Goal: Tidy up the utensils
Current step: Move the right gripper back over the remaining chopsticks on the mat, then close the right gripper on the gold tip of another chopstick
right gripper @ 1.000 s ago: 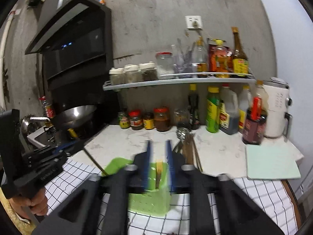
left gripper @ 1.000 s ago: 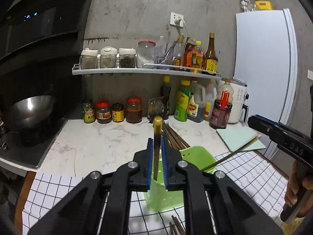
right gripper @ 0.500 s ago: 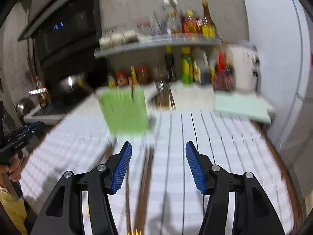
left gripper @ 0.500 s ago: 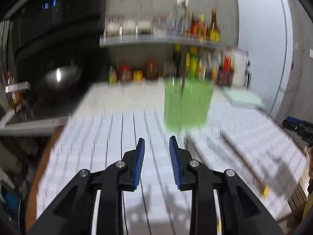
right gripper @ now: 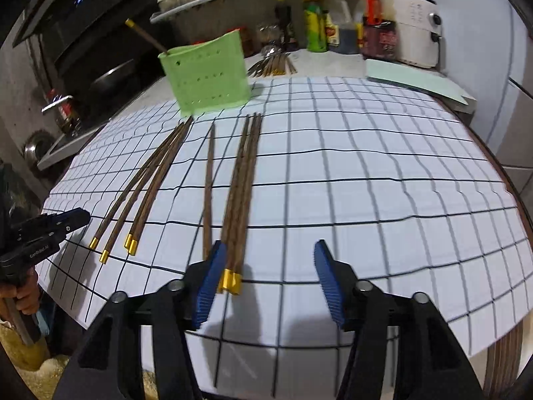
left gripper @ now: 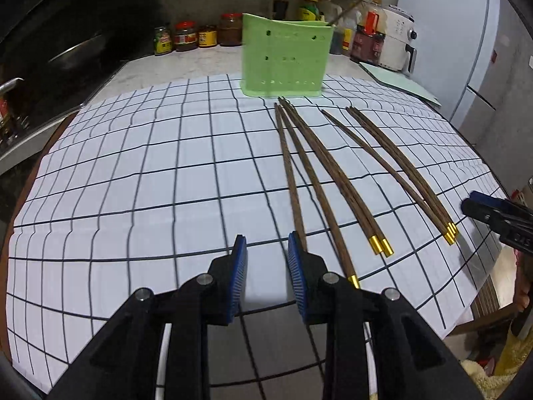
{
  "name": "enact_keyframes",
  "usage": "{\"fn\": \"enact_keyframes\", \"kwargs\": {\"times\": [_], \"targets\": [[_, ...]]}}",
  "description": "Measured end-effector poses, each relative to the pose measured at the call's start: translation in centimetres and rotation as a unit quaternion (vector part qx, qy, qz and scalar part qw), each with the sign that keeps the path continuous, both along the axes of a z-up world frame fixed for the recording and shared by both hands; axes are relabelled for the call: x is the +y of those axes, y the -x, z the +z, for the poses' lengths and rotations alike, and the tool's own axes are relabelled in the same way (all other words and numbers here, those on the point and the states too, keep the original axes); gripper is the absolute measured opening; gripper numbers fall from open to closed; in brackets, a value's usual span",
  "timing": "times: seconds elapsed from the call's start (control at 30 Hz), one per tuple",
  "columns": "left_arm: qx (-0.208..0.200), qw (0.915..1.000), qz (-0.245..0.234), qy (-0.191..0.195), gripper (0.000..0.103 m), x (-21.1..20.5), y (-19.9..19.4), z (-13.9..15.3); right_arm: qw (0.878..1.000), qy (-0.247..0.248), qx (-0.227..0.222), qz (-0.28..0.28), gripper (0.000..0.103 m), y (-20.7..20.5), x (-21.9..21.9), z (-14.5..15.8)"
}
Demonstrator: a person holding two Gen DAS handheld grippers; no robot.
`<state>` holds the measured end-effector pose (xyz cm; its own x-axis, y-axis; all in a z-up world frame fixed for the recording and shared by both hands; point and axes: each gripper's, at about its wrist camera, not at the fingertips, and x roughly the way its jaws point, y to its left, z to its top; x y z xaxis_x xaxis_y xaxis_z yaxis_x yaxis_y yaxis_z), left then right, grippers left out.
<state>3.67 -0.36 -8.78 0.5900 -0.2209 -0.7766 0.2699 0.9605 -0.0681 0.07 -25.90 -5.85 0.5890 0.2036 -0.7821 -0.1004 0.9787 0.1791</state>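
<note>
A green utensil holder [left gripper: 283, 60] stands at the far edge of the checked cloth [left gripper: 133, 173], with a chopstick [left gripper: 349, 8] leaning out of it. Several brown chopsticks [left gripper: 319, 166] with gold ends lie on the cloth in front of it. My left gripper [left gripper: 266, 243] hovers open and empty just left of the nearest chopstick. My right gripper [right gripper: 269, 250] is open and its jaws are closing. The gold ends of a chopstick bundle [right gripper: 230, 280] lie on the cloth just inside its left finger, with no pad pressing on them. The holder [right gripper: 206, 76] also shows in the right wrist view.
Spoons and more chopsticks [right gripper: 273, 63] lie on the counter behind the holder. A mint cutting board [right gripper: 416, 83] sits at the back right. Sauce bottles [right gripper: 313, 26], jars [left gripper: 186, 36] and a white appliance [left gripper: 396, 43] line the wall. A wok [right gripper: 110, 80] sits on the hob at left.
A second ago both grippers were over the holder, the left shut on a chopstick. Both have since dropped back to the cloth's near edge, open and empty.
</note>
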Motion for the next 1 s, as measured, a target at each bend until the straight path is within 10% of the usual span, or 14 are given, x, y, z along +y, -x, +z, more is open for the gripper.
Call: {"fn": "enact_keyframes", "kwargs": {"times": [0.7,1.0], "targets": [[0.013,0.998,-0.052,0.035,0.026,-0.7,0.0,-0.6,0.998,0.059,0.017,0.01,0.007,-1.5,1.5,-1.6],[0.006,0.9984,-0.041,-0.039,0.01,-1.6,-0.2,-1.3,0.997,0.07,0.009,-0.013,0.007,-1.0,-0.1,-1.6]]}}
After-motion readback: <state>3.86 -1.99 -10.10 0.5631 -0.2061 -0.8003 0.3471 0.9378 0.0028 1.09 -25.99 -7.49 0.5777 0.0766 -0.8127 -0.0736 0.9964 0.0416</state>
